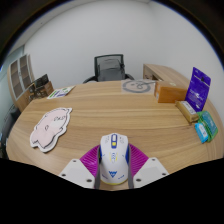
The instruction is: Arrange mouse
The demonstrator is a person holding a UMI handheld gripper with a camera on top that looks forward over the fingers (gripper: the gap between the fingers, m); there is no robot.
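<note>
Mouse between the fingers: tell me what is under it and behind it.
The mouse sits between the tool's pink pads, apparently gripped. Bare wooden table stretches behind it, with an office chair beyond. What lies directly under the mouse is hidden by its body.

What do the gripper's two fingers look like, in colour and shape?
The gripper has two pale grey-white fingers that angle inward like wedges. Each bears a magenta pad on its inner face. No cable, marking, sleeve or hand is visible.
</note>
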